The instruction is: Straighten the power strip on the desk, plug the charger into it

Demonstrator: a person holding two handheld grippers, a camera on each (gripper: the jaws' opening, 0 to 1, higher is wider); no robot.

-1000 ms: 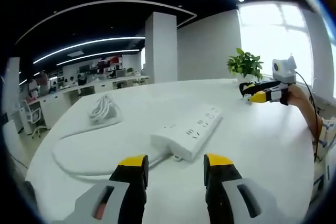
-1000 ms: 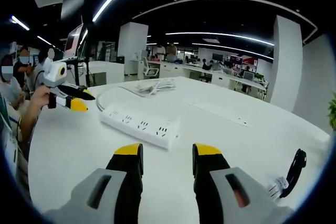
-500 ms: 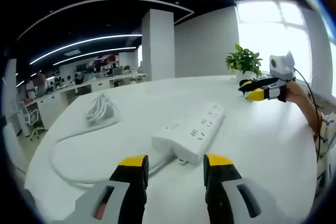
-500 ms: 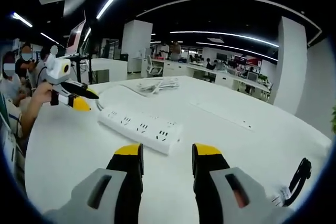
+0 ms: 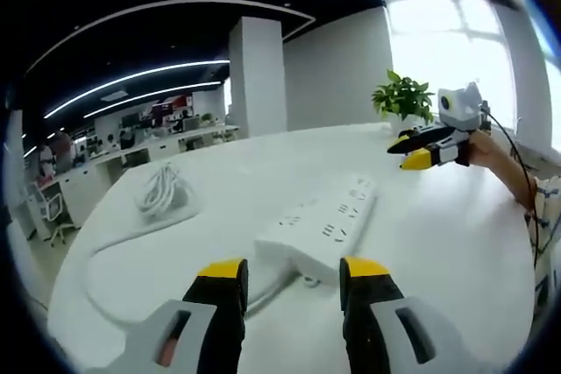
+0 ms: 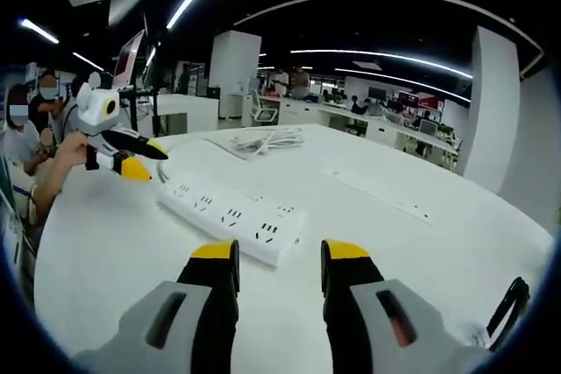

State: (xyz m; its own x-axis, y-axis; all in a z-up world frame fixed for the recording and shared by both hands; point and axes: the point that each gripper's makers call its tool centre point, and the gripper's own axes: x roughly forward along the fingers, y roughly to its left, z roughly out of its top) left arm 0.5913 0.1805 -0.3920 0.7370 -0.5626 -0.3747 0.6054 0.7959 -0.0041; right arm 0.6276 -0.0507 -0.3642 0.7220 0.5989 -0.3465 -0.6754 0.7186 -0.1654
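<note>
Both grippers, the left gripper (image 5: 292, 271) and right gripper (image 6: 279, 252), are closing in on the power strip (image 5: 320, 229), which is looming larger than a second ago. We are holding both sets of jaws apart and empty. The strip is lying askew mid-desk (image 6: 421, 243), so straightening is about to begin.

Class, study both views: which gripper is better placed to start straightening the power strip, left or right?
Probably either; slightly the right. Its open right gripper sits just short of the power strip end. The left gripper, also open, faces the cable end.
</note>
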